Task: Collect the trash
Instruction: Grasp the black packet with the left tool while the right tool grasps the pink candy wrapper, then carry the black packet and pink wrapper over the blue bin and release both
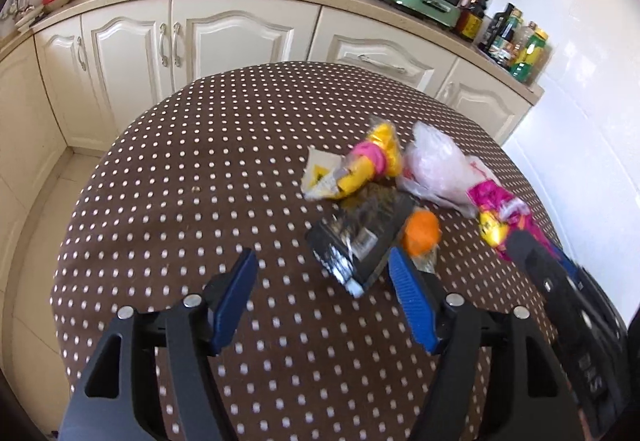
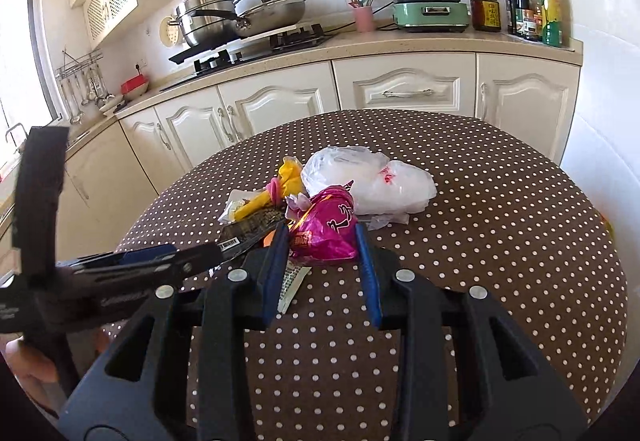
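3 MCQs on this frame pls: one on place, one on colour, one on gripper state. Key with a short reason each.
1. Where does the white plastic bag lie?
A. on the polka-dot table
B. on the counter
C. on the floor

2. What colour is the wrapper between the right gripper's fingers?
A. green
B. magenta
C. plain white

3. How does the left gripper stand?
A. clamped on the white bag
B. closed on nothing
C. open, with nothing held

Key:
1. A, the bag rests on the dotted cloth behind the other trash.
2. B, the crumpled pack at the blue pads is bright magenta with orange print.
3. C, its blue fingers are spread wide over the table, and the black wrapper lies ahead of them, ungripped.
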`<state>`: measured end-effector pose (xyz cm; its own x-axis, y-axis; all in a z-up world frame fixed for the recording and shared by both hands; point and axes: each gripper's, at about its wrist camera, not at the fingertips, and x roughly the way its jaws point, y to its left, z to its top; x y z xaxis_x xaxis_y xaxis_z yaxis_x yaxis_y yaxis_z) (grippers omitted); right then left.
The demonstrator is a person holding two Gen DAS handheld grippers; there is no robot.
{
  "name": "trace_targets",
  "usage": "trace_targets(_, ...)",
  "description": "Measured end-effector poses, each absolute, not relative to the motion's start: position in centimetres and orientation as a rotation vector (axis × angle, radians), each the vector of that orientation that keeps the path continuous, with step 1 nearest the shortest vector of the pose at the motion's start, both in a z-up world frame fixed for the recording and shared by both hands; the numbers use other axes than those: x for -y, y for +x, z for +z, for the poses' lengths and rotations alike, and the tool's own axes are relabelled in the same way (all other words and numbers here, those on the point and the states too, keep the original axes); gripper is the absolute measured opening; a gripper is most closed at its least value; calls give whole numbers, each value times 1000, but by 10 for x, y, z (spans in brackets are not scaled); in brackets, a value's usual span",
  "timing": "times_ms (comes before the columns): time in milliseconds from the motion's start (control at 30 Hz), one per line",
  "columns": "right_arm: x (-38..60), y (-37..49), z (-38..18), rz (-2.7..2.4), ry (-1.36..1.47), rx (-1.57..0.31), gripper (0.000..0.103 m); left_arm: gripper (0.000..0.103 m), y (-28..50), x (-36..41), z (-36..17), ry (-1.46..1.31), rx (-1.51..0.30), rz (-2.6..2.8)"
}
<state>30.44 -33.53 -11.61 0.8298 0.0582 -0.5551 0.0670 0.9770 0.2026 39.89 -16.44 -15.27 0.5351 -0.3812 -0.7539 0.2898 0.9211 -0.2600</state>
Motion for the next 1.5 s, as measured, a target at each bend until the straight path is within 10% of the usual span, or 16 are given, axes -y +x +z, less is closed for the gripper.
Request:
trace_targets(233,337,313,-121,6,226,-601,33,67,425,175,-165,-134,-963,-392)
trace_targets(367,334,314,-121,8,222,-603,33,34,426,187,-167,-105,-968,-433)
trace_targets(667,326,310,-118,-9,199,-591,33,16,404,178,-167,-90,-929,-461)
trace_targets(1500,52,305,-107,387,31,-626,33,15,302,-143,-172,-335,-812,-119)
